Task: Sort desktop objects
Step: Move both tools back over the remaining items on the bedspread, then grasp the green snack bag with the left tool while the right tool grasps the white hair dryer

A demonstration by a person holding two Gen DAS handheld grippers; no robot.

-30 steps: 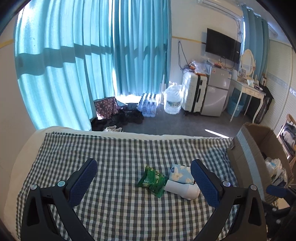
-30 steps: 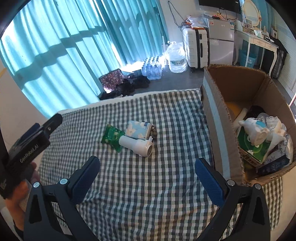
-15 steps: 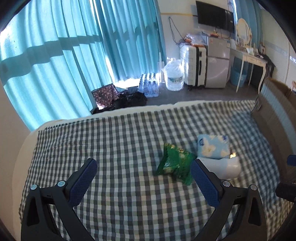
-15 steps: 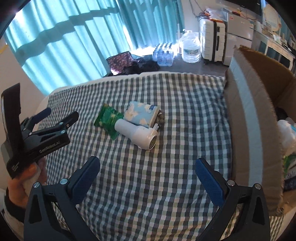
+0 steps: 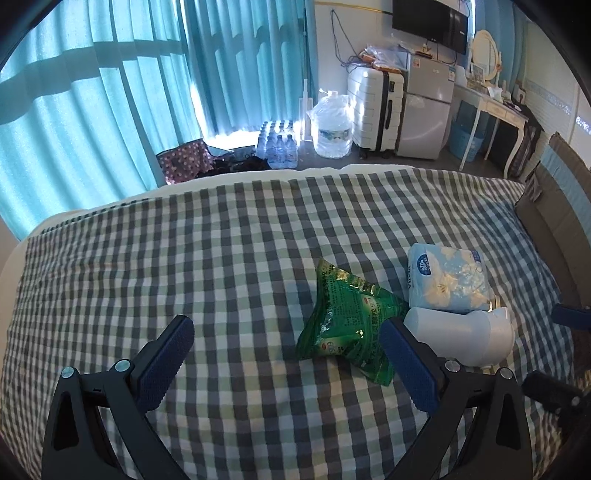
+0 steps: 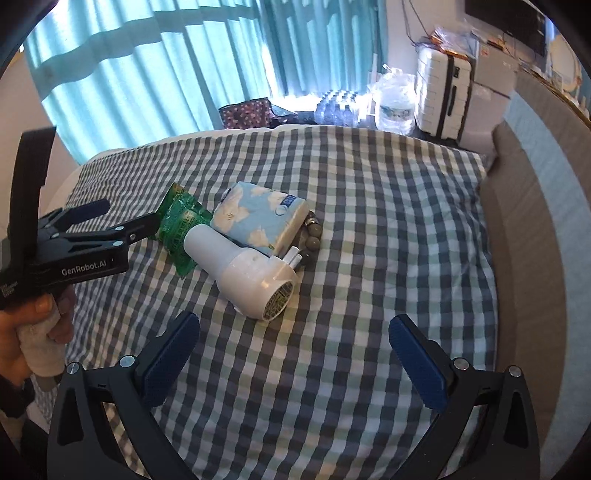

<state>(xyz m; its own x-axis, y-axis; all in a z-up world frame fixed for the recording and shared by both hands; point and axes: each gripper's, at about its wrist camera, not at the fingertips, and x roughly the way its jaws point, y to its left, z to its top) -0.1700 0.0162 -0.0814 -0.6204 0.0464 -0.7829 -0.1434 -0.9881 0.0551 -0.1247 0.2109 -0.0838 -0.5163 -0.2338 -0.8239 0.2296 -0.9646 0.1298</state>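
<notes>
A grey, green and white checked cloth (image 6: 369, 229) covers the table, whose pale edge shows along the far side, and behind it hang teal curtains (image 5: 110, 110) across a sunlit window. On the floor past the far edge, from left to right, sit a dotted bag (image 5: 184, 162), a pack of small water bottles (image 5: 277, 142), one large water jug (image 5: 332, 125), one white suitcase (image 5: 376, 107) and a small grey fridge (image 5: 428, 110), with a dark television (image 5: 430, 18) on the wall above and a white dressing table (image 5: 491, 107) further right. At the table's right edge stands one cardboard box (image 6: 524, 229), its grey side wall facing the cloth. Near the middle of the cloth lie three packed things touching each other: one green snack packet (image 5: 347, 321) on the left, one white bottle (image 6: 243, 269) lying on its side across the packet's edge, and one blue flowered tissue pack (image 6: 258, 218) just behind the bottle. A few small round beads (image 6: 314, 236) rest against the tissue pack's right end. The left gripper (image 5: 286, 339), held in a hand (image 6: 33, 332), hovers just beside the snack packet with its fingers wide apart and empty. The right gripper (image 6: 295, 339) hangs over the near part of the cloth, fingers likewise spread and holding nothing.
</notes>
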